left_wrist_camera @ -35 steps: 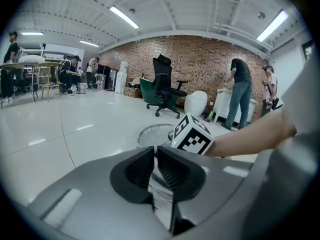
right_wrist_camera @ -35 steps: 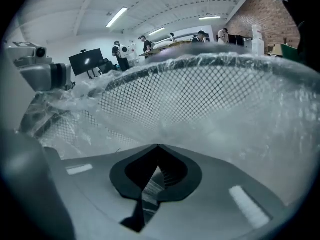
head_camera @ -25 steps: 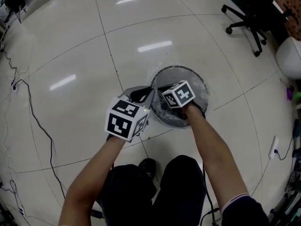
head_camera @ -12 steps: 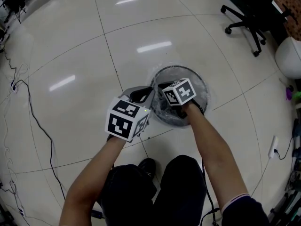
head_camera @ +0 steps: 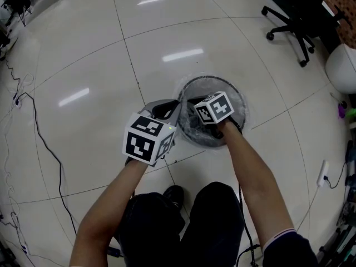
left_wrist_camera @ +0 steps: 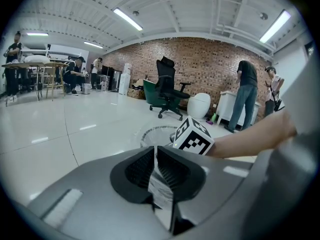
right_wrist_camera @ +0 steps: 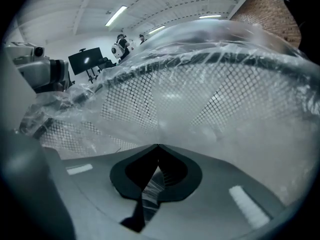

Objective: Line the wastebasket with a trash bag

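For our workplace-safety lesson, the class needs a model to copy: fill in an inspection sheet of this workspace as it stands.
Surface: glossy white tiled floor.
Job's things: mesh wastebasket on the floor; clear trash bag draped over its rim.
Clutter: small coloured items at the right edge.
Grippers: left gripper and right gripper both shut, fingers pinching bag film.
Cables: black cable trailing across the floor at left; white plug at right.
Surroundings: black office chair, brick wall, people standing behind.
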`<act>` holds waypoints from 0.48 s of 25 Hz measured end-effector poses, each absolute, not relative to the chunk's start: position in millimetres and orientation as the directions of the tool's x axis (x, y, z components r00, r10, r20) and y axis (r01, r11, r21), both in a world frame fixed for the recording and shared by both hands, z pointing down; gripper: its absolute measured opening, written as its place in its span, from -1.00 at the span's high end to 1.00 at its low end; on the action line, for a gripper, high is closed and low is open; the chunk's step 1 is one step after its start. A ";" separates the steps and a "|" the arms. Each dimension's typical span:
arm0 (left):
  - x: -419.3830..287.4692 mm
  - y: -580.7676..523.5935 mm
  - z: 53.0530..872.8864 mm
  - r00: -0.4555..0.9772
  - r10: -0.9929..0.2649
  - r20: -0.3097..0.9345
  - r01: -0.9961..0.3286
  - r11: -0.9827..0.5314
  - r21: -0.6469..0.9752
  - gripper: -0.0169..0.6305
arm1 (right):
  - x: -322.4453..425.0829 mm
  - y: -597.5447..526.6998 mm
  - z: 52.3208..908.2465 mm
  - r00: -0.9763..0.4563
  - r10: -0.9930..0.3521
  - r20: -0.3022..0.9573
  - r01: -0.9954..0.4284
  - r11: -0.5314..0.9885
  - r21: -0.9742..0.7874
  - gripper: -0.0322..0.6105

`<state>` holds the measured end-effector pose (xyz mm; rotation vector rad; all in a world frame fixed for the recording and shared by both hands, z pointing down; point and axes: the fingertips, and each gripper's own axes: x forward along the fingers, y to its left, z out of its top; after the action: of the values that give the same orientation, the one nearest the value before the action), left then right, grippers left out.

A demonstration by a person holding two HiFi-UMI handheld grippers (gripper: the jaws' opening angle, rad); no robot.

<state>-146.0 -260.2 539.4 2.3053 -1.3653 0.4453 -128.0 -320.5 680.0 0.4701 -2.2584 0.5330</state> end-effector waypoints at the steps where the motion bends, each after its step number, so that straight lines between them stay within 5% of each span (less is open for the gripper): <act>1: -145.4 -259.9 538.6 0.466 -0.748 0.472 -0.883 -0.429 0.193 0.89 | -125.3 -319.6 680.2 -0.644 -0.166 0.747 -0.485 0.843 -0.231 0.89; 12: -146.8 -256.4 533.5 0.451 -0.757 0.472 -0.890 -0.420 0.176 0.89 | -131.9 -322.6 633.0 -0.737 -0.233 0.634 -0.477 0.844 -0.245 0.89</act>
<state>-146.8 -256.4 533.5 2.3061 -1.3896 0.4535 -131.9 -322.6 633.0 0.5159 -2.4099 0.5300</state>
